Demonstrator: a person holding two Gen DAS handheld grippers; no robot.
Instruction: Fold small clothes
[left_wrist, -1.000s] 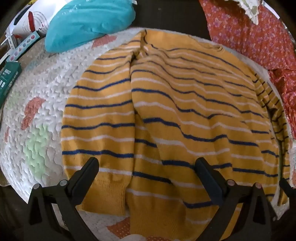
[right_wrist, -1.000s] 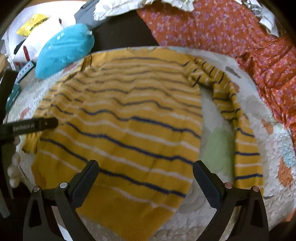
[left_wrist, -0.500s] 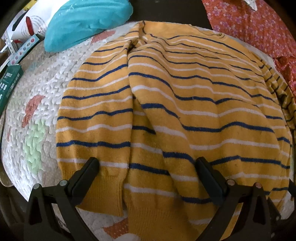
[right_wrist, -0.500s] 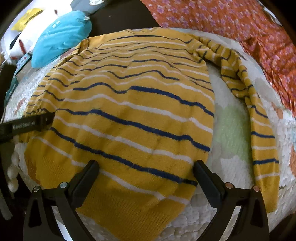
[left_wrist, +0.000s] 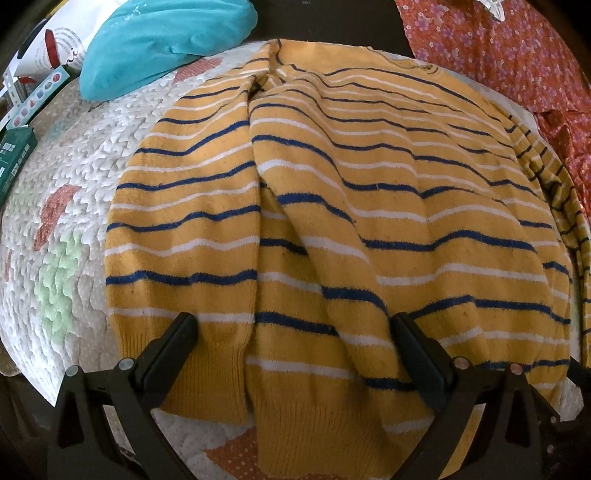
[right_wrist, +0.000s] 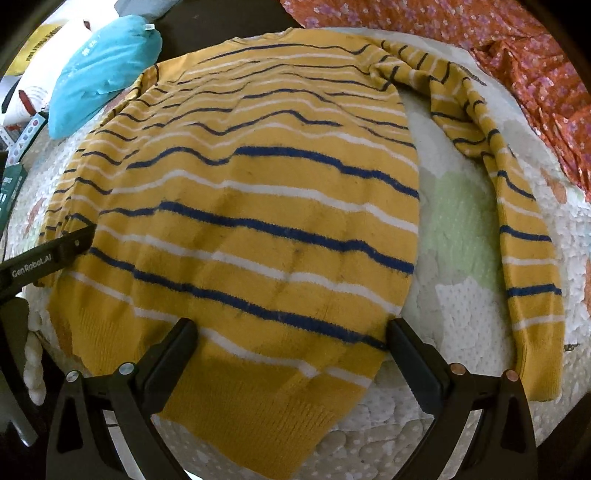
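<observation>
Left wrist view: a yellow sweater (left_wrist: 369, 206) with navy and white stripes lies flat on a white quilted bedspread (left_wrist: 62, 229) with pastel patches. Its ribbed hem sits at the near edge of the bedspread, its neck toward the far edge. The sweater's left sleeve (left_wrist: 184, 229) is folded in and lies straight down beside the body, cuff close to the hem. The left gripper (left_wrist: 293, 349) hangs low over the hem, fingers spread wide with nothing between them, straddling the seam where sleeve meets body. At the far left corner rest a teal pillow (left_wrist: 166, 40) and some boxes (left_wrist: 14, 155); an orange floral cloth (left_wrist: 517, 66) lies along the right.

Right wrist view: the same sweater (right_wrist: 251, 221) fills the middle. Its right sleeve (right_wrist: 517, 229) is spread out to the right side of the bedspread (right_wrist: 461, 302), curving down to a cuff near the near edge, with bare quilt between it and the body. The right gripper (right_wrist: 291, 349) hovers over the hem's right corner, fingers wide apart and empty. The tip of the left gripper (right_wrist: 55, 254) enters from the left edge.

The step in hand looks like taking hold of the hem. Each gripper should probably pinch both knit layers at the rib, near the outer corners, and lift evenly so the stripes stay level. The spread sleeve likely needs folding in first. Open room is good toward the far edge; the near edge drops away close under the hem, and the floral cloth crowds the right.
</observation>
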